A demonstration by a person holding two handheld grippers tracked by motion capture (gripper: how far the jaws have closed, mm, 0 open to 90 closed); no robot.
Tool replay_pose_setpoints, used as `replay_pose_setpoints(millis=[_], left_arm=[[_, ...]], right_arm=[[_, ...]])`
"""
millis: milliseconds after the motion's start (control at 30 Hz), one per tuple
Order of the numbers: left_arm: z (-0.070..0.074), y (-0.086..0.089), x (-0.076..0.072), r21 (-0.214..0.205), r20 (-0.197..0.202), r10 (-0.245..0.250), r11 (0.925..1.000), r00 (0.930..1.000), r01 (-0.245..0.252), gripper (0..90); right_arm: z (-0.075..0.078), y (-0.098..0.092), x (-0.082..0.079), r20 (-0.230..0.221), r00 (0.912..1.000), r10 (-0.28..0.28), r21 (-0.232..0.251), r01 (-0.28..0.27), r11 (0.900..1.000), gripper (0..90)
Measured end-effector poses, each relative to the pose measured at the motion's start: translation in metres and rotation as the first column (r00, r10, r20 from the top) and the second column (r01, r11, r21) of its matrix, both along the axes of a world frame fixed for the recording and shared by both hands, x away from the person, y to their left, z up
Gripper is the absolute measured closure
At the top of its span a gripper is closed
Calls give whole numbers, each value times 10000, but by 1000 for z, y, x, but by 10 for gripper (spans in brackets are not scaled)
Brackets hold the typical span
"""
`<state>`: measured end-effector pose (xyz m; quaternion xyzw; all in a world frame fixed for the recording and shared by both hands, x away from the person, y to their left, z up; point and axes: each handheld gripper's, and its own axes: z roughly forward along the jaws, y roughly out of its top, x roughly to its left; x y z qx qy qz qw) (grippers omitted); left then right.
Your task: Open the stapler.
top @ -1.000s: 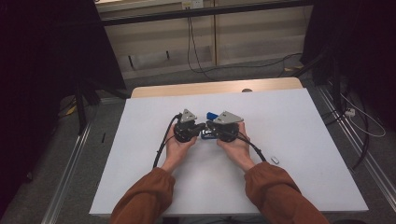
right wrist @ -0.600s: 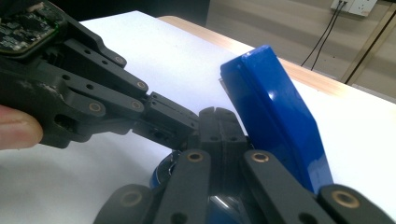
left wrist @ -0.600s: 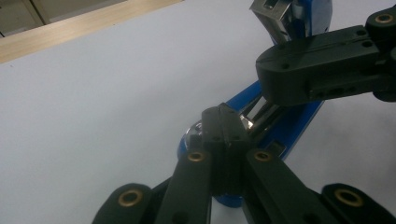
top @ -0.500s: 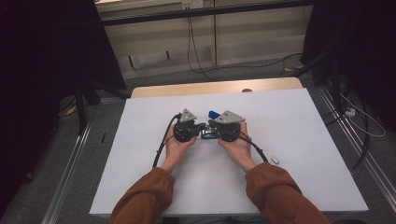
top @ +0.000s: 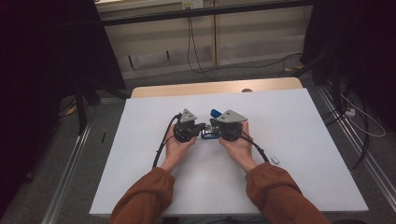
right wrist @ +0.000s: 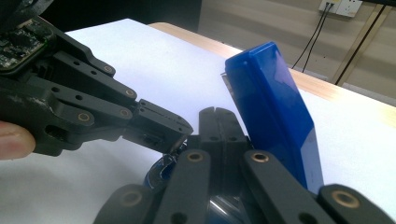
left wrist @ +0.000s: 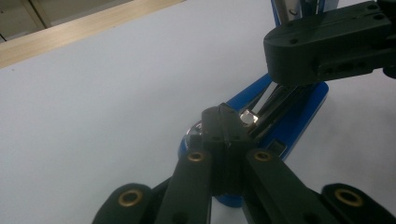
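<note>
A blue stapler (top: 208, 136) lies on the white table between my two grippers, its top arm (right wrist: 275, 102) swung up steeply. My left gripper (top: 201, 127) is shut, its tips (left wrist: 223, 122) right at the silver metal parts (left wrist: 249, 117) inside the opened stapler (left wrist: 299, 116); whether they pinch anything I cannot tell. My right gripper (top: 212, 126) is shut too, its jaws (right wrist: 219, 119) low over the stapler's base beside the raised arm. The two grippers nearly touch nose to nose: the right one (left wrist: 327, 46) looms in the left gripper view, and the left one (right wrist: 180, 135) reaches in from the left of the right gripper view.
The white table top (top: 299, 121) has a wooden strip (top: 215, 87) along its far edge. A small pale object (top: 274, 160) lies near my right forearm. Cables trail from both grippers toward me. Dark curtains and floor cables surround the table.
</note>
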<state>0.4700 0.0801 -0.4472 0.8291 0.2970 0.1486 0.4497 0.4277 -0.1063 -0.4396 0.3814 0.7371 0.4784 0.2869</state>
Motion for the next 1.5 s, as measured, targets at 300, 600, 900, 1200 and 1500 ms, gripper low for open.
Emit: replay_pose_setpoints(millis=[300,600,900,1200,1500], left_arm=[[0,0,0,22,27,-3,10000,10000,3,900],[0,0,0,8,63,-57,10000,10000,57,900],[0,1,1,-44,46,-88,10000,10000,89,900],[0,1,1,-81,16,-61,9999,10000,61,900],[0,1,1,-5,101,-92,10000,9999,92,900]], right_arm=[[1,-1,-1,-1,10000,23,-65,-23,10000,900],[8,-10,-2,239,9990,-388,68,386,9992,900],[11,-17,-1,301,9983,-507,183,501,9986,900],[13,-20,-2,296,9976,-620,201,614,9979,900],[14,-24,-3,350,9969,-705,263,696,9972,900]])
